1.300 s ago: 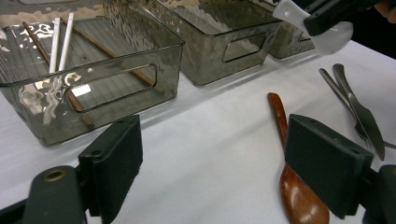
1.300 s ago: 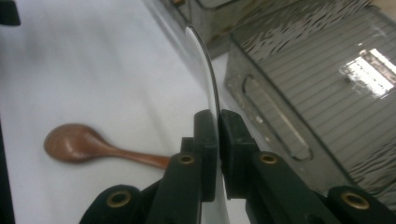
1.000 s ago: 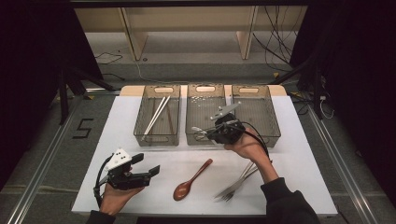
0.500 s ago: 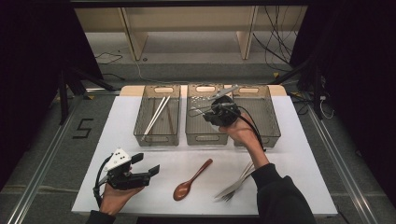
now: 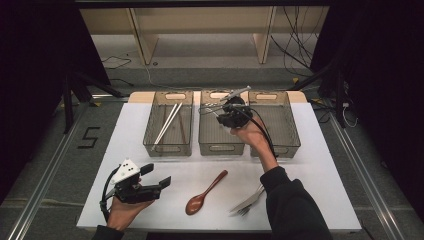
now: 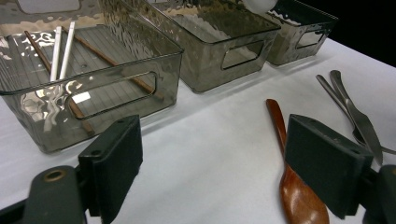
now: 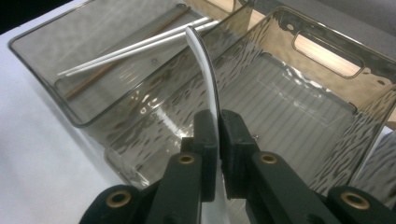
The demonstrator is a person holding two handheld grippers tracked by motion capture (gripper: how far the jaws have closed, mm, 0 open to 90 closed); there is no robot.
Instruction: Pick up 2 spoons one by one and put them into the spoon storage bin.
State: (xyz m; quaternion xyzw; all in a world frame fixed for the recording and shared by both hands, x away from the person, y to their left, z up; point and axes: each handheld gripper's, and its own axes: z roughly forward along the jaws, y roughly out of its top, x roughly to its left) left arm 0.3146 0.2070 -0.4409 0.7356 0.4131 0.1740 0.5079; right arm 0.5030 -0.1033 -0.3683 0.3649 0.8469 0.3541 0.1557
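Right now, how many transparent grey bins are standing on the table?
3, in one row at the table's far side: the left bin holds chopsticks, the middle bin lies under the right gripper, and the right bin is beside it.

Your right claw (image 7: 218, 140) pinches a glossy white plastic spoon (image 7: 204, 65); beside the smoky clear-plastic bins (image 6: 224, 42), the wooden spoon (image 6: 292, 186) shines, lacquered.

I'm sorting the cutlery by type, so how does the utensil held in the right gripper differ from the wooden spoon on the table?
The white utensil is pale and seen edge-on as a thin curved blade; the wooden spoon is reddish brown with a rounded bowl. The white utensil is clamped in the right gripper above the middle bin; the wooden spoon lies flat on the table, untouched. Both are long and slender.
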